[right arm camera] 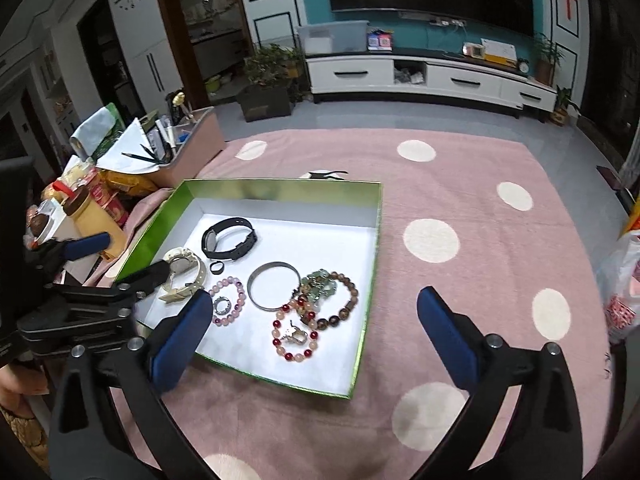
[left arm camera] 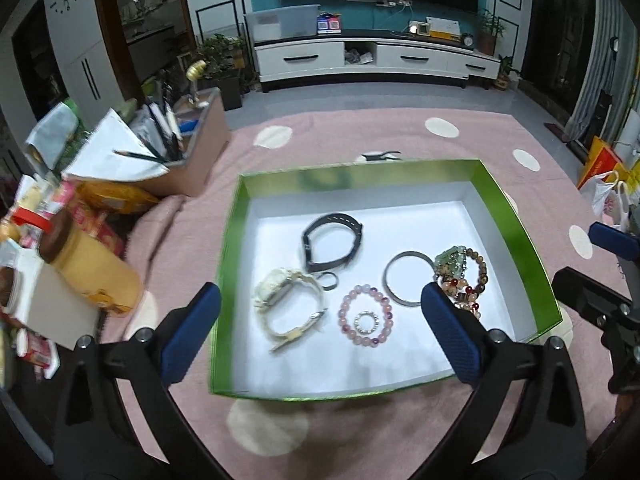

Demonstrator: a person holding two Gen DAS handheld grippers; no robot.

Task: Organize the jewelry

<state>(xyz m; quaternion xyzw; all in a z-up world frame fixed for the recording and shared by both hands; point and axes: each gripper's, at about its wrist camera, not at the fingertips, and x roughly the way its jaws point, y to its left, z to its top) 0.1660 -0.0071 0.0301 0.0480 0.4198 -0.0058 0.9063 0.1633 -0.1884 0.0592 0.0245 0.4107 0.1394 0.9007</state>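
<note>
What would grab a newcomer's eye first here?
The green box with its white floor, sitting on the pink dotted rug. Inside lie a black watch, a cream watch, a steel bangle and beaded bracelets. Both grippers, left gripper and right gripper, stand open and empty.

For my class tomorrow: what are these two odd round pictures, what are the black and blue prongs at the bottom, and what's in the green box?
No robot here: a person holds a two-fingered claw in each hand, each with a wide-angle camera looking along its fingers. One picture is from the left claw, the other from the right claw. Both are wide open and hold nothing. On the pink spotted rug sits a green box holding a black watch, a white watch, a metal bangle, bead bracelets and small rings.
</note>
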